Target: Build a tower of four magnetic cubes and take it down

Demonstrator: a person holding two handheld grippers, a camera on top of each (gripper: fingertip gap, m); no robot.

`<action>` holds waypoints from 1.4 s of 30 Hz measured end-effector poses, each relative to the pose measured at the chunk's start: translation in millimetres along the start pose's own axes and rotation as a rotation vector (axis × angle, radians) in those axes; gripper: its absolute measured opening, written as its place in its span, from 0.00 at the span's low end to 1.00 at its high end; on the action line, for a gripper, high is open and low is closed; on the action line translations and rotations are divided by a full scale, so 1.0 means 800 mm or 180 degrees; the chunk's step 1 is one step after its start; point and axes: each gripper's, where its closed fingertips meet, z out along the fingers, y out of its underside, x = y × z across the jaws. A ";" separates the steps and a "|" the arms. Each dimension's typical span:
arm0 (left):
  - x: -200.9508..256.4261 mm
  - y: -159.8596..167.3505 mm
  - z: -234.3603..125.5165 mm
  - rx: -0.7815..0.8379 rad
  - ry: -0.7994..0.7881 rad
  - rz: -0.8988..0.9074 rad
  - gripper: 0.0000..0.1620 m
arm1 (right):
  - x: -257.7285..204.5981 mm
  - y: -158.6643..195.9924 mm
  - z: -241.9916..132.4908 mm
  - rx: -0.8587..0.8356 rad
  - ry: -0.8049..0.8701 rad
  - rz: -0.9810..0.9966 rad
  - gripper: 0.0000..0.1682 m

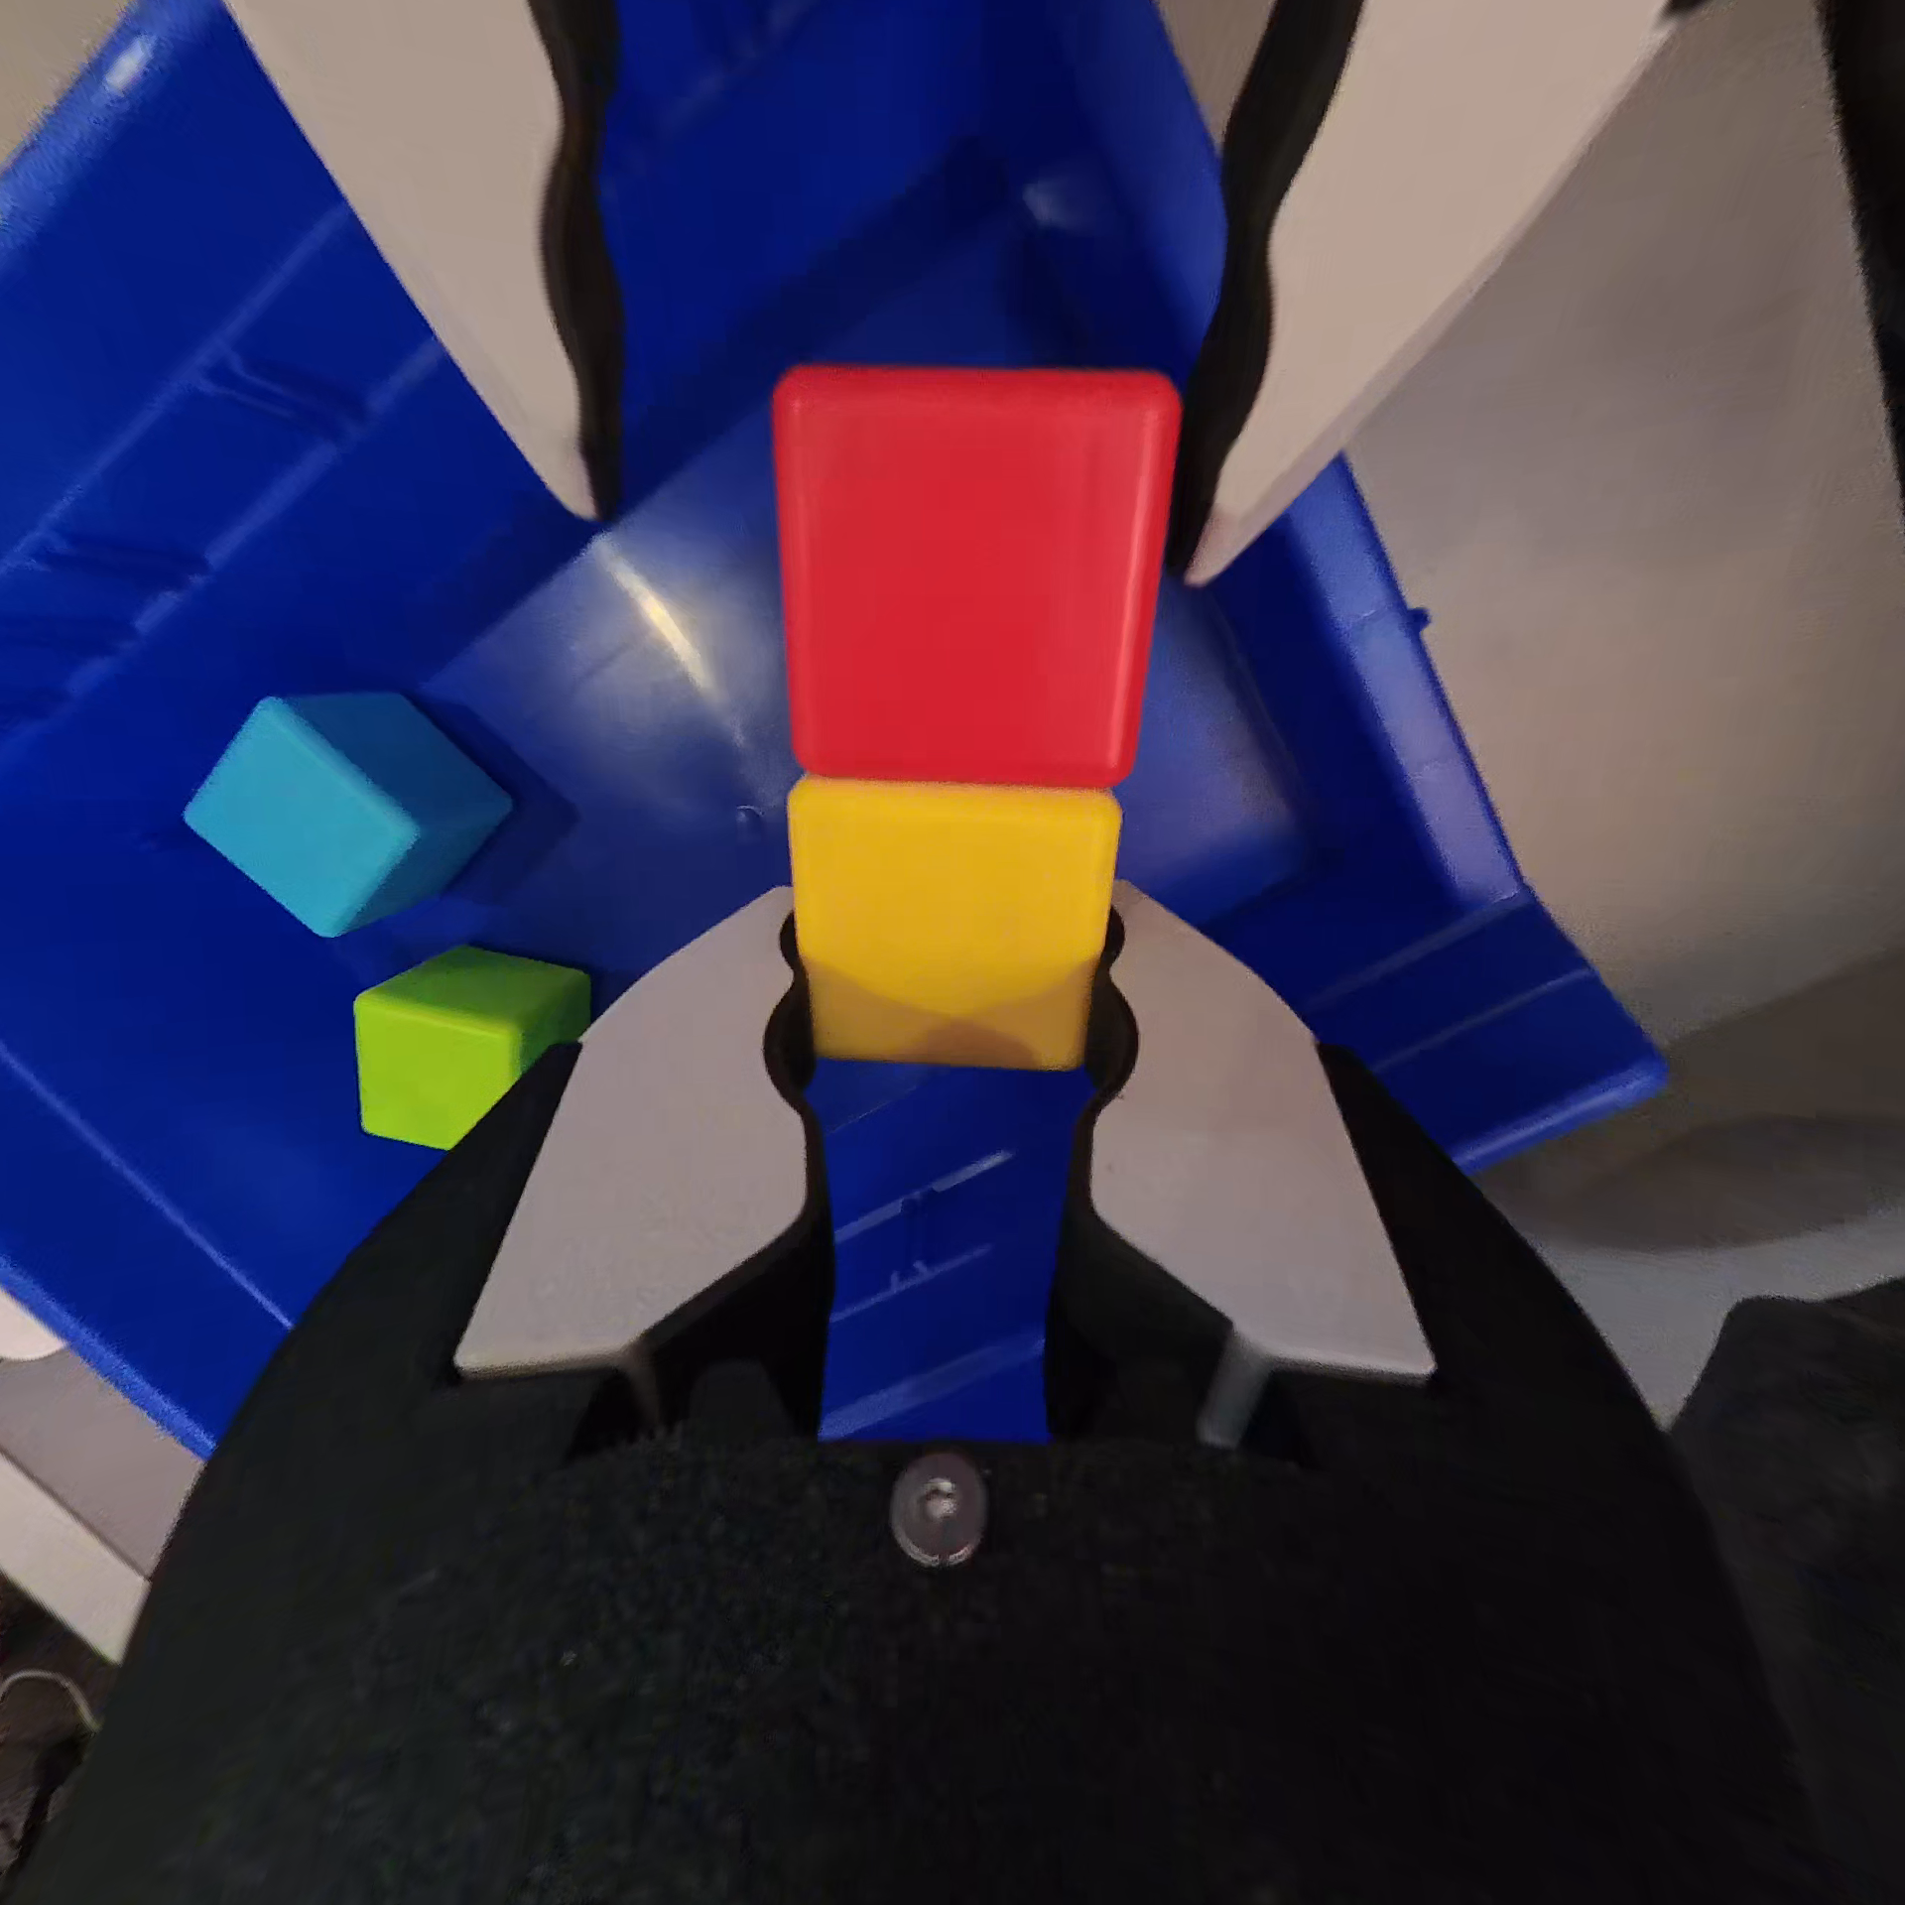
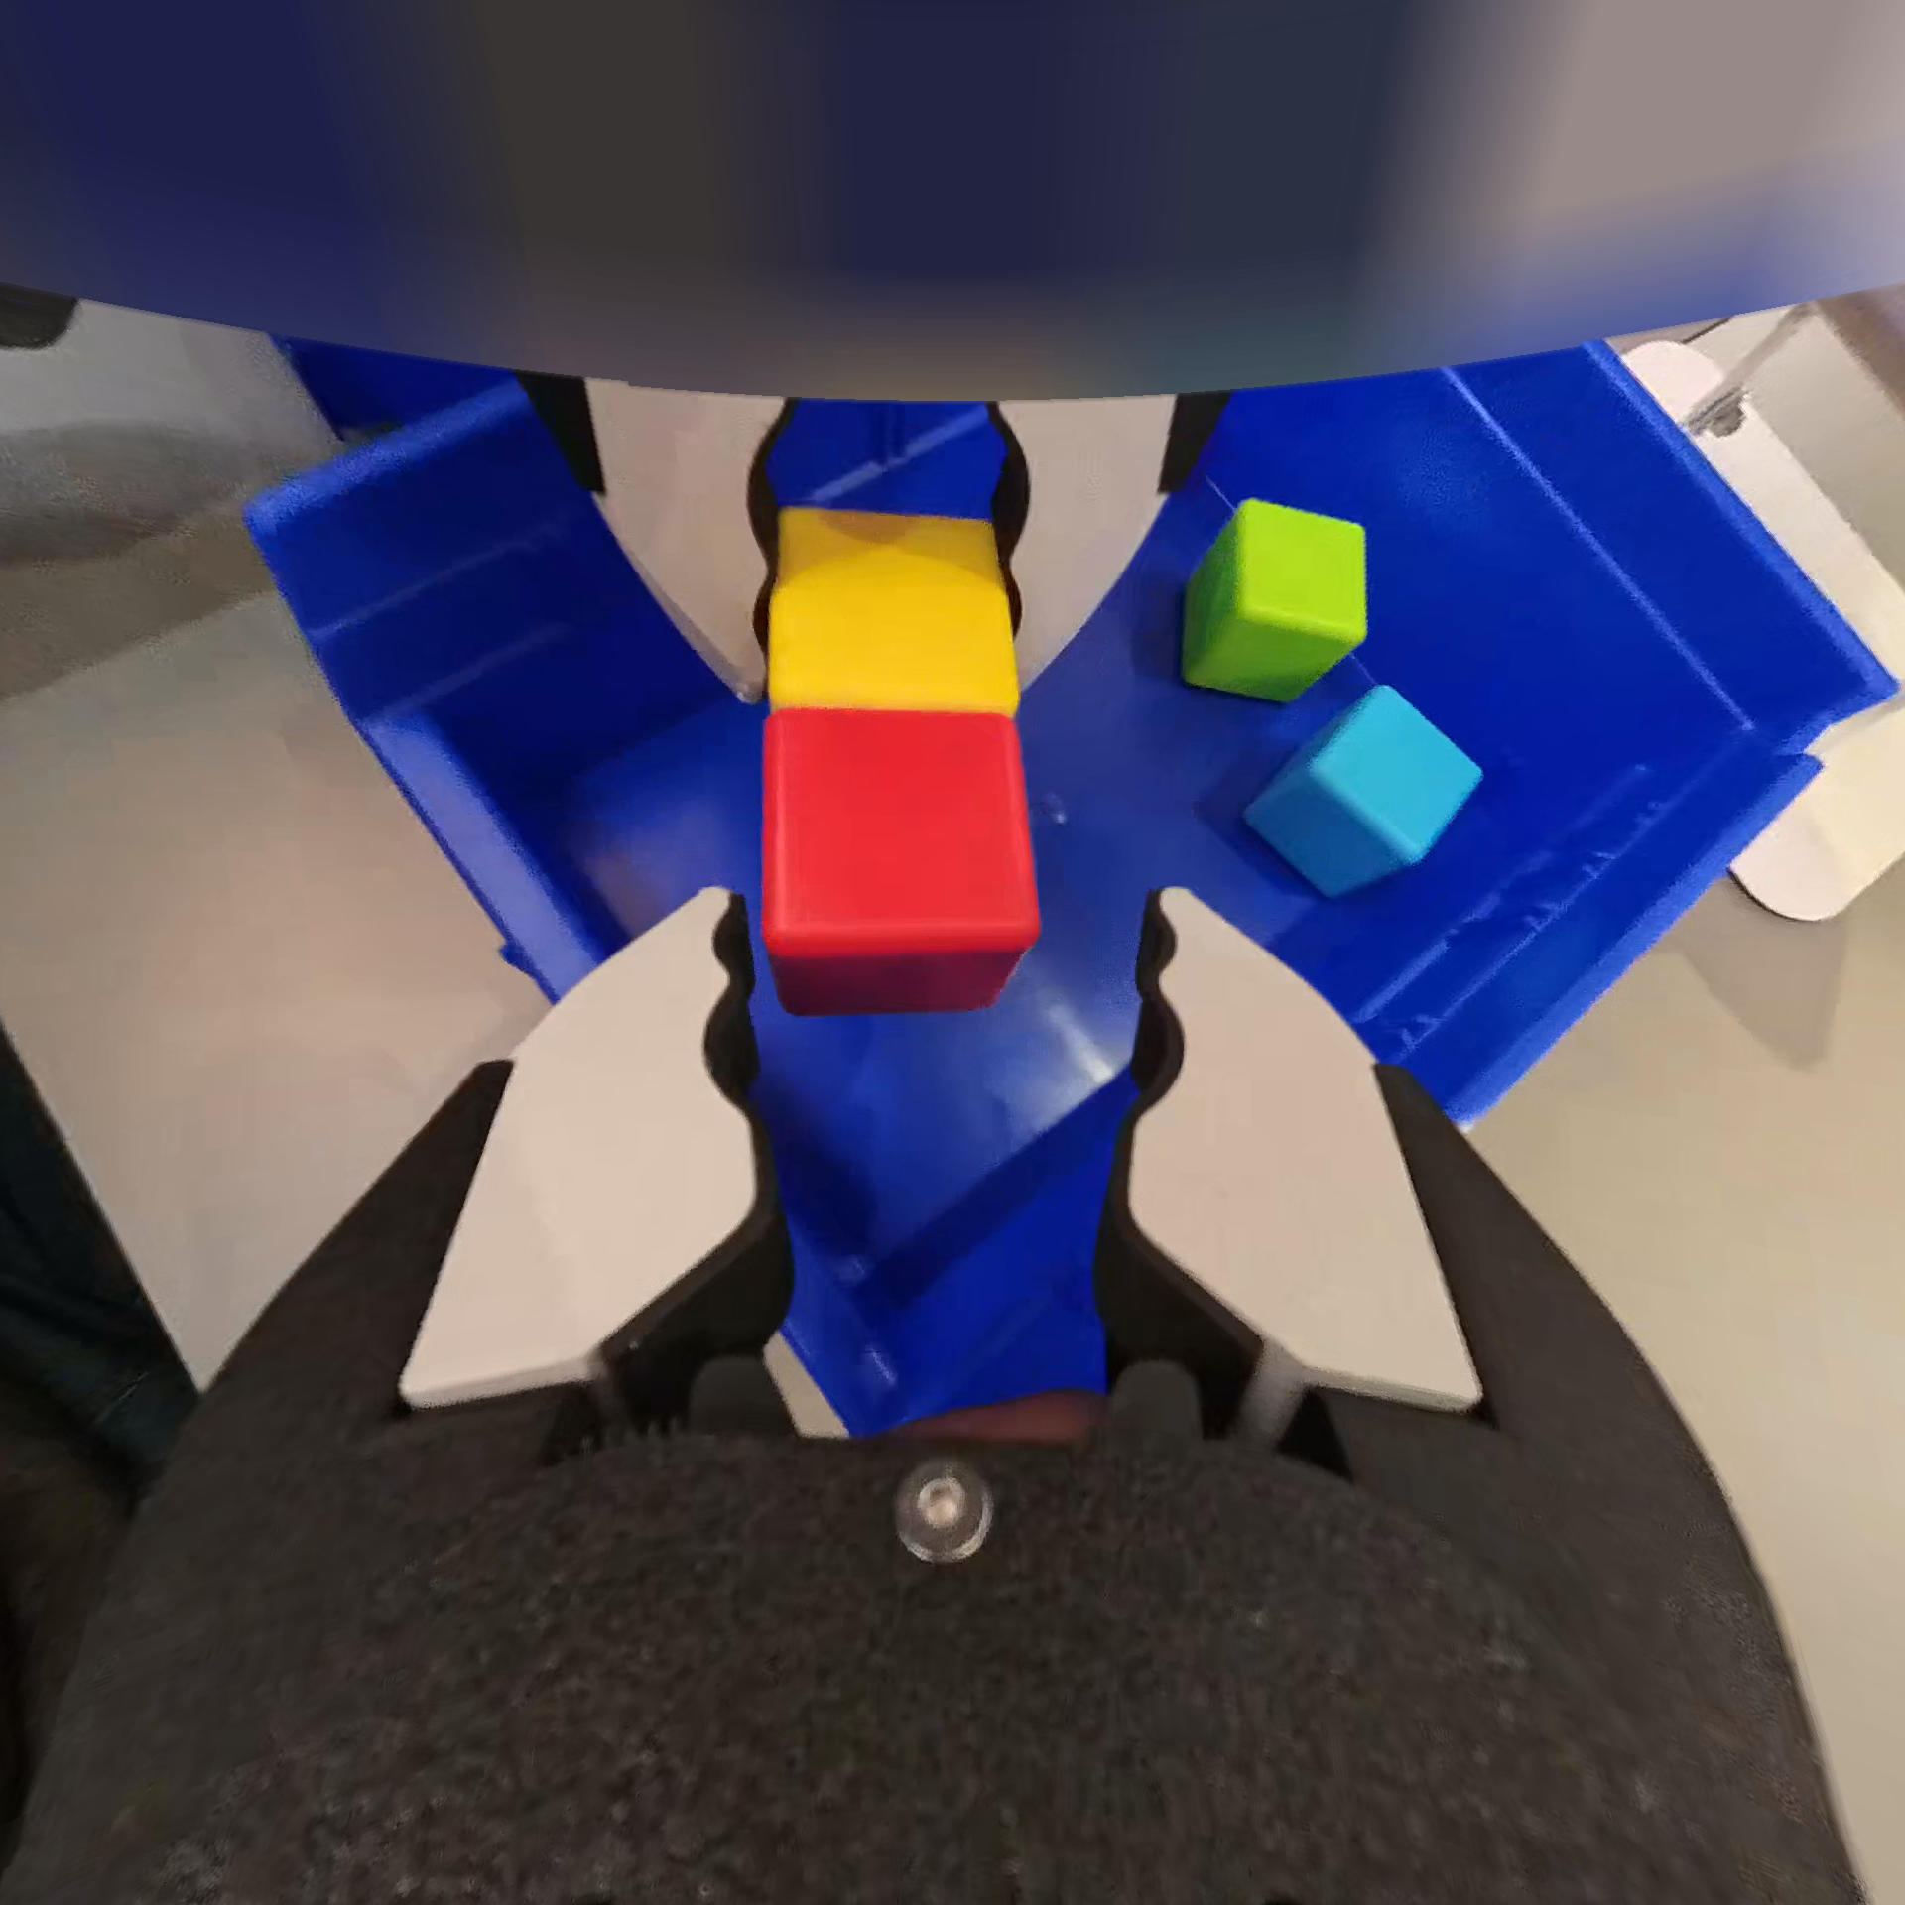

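Observation:
My left gripper [image 1: 954, 959] is shut on a yellow cube [image 1: 954, 917] and holds it above a blue bin [image 1: 670, 670]. A red cube [image 1: 974, 577] sticks to the yellow cube's far face. My right gripper [image 2: 943, 917] is open, with its jaws on either side of the red cube [image 2: 897, 845] and apart from it. It shows at the top of the left wrist view [image 1: 892, 536]. The left gripper [image 2: 887, 619] on the yellow cube [image 2: 892, 639] shows in the right wrist view. A light blue cube [image 1: 345, 809] and a green cube [image 1: 464, 1041] lie loose on the bin floor.
The blue bin [image 2: 1546, 619] stands on a pale grey table [image 2: 206, 876]. The green cube [image 2: 1278, 598] and light blue cube [image 2: 1361, 789] lie to the right in the right wrist view. A white flat piece [image 2: 1814, 825] lies beside the bin.

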 end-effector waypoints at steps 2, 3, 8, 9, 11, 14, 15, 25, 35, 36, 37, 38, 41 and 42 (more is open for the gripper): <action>0.004 -0.008 -0.005 0.0130 -0.0010 -0.0026 0.31 | -0.012 -0.005 0.003 0.0069 -0.0185 0.0077 0.39; 0.008 -0.012 -0.007 0.0185 0.0014 -0.0036 0.31 | -0.016 -0.007 0.005 0.0105 -0.0249 0.0104 0.34; 0.012 -0.012 -0.006 0.0154 0.0024 -0.0060 0.31 | -0.021 -0.005 0.006 0.0150 -0.0304 0.0088 0.32; 0.011 -0.013 -0.006 0.0168 0.0017 -0.0061 0.31 | -0.019 -0.005 0.004 0.0156 -0.0283 0.0095 0.32; 0.005 -0.004 -0.007 0.0088 -0.0009 -0.0115 0.31 | -0.014 0.001 0.002 0.0093 -0.0213 0.0115 0.32; -0.014 0.025 -0.002 -0.0196 -0.0047 -0.0339 0.31 | -0.004 0.017 -0.002 -0.0106 -0.0084 0.0215 0.32; -0.018 0.024 0.000 -0.0186 -0.0030 -0.0361 0.31 | -0.002 0.027 -0.001 -0.0294 -0.0015 0.0185 0.32; -0.045 0.054 0.075 -0.0997 0.0177 -0.0529 0.31 | -0.006 0.060 0.038 -0.0890 0.0503 0.0659 0.32; -0.035 0.060 0.069 -0.1169 0.0172 -0.0715 0.41 | -0.003 0.062 0.040 -0.0940 0.0452 0.0737 0.32; -0.032 0.059 0.063 -0.1152 0.0197 -0.0765 0.39 | -0.003 0.063 0.039 -0.0962 0.0440 0.0719 0.32; -0.030 0.058 0.056 -0.1139 0.0203 -0.0810 0.39 | -0.003 0.063 0.039 -0.0980 0.0427 0.0701 0.32; -0.028 0.056 0.046 -0.1110 0.0184 -0.0878 0.40 | -0.005 0.062 0.036 -0.0984 0.0397 0.0674 0.32; -0.026 0.053 0.001 -0.0826 0.0067 -0.1278 0.41 | -0.004 0.046 0.018 -0.0963 0.0315 0.0323 0.32; -0.024 0.050 -0.017 -0.0618 0.0021 -0.1491 0.42 | 0.002 0.041 0.011 -0.1010 0.0289 0.0070 0.32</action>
